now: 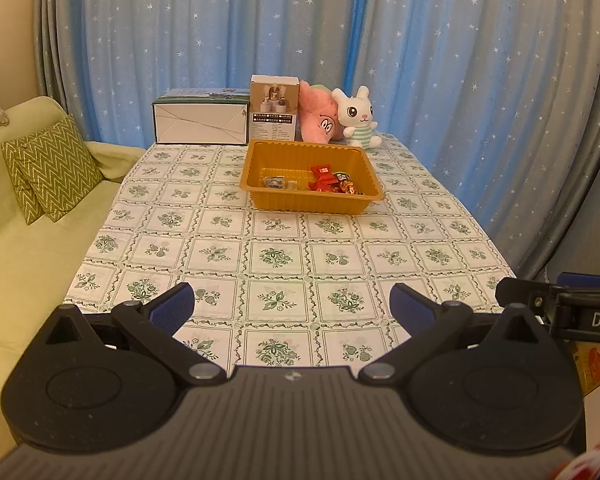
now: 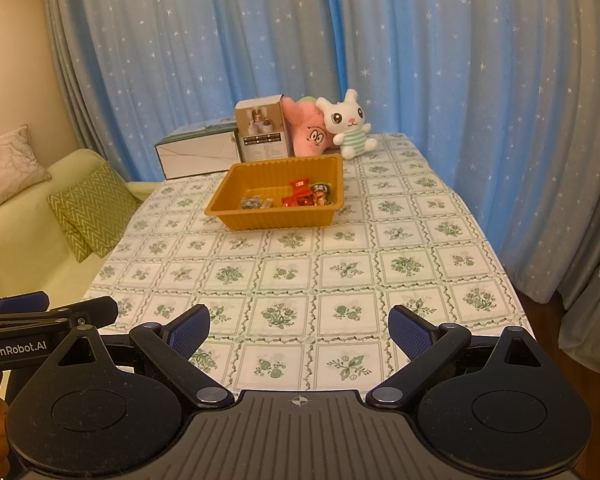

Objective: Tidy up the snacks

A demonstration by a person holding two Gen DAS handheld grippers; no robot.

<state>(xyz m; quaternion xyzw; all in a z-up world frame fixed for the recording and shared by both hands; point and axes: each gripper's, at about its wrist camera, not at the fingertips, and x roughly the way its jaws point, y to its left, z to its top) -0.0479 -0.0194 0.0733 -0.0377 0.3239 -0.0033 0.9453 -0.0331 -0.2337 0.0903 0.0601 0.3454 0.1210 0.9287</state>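
Two hand-held grippers are hovering side by side over the near end of a table [image 1: 172, 240] that is wearing a white cloth printed with green floral squares. The left gripper [image 1: 292, 308] is holding its blue-padded fingers [image 1: 172, 306] spread wide apart with nothing between them, only tablecloth showing in the gap. The right gripper [image 2: 299, 328] is doing the same, its jaws wide open and empty. Each gripper is showing at the edge of the other's view, so they are sitting close together. Farther along the table, well apart from both grippers, an orange plastic tray [image 1: 284, 152] is resting on the cloth. The snacks are lying inside it: a red wrapped snack [image 1: 320, 178] and a few smaller colourful wrappers [image 1: 346, 186] are gathering toward the tray's right side, while a small clear packet [image 1: 274, 182] is lying toward its left. Behind the tray, at the table's far edge, a low white box [image 1: 200, 122] is sitting beside a taller upright carton [image 1: 274, 110], and next to that a pink plush toy [image 1: 320, 118] is leaning against a white plush rabbit [image 1: 358, 118] in a striped outfit. A blue curtain [image 1: 460, 80] dotted with small white stars is hanging behind everything. To the left of the table, a pale green sofa [image 1: 28, 272] is carrying a green zigzag-patterned cushion [image 1: 56, 166].
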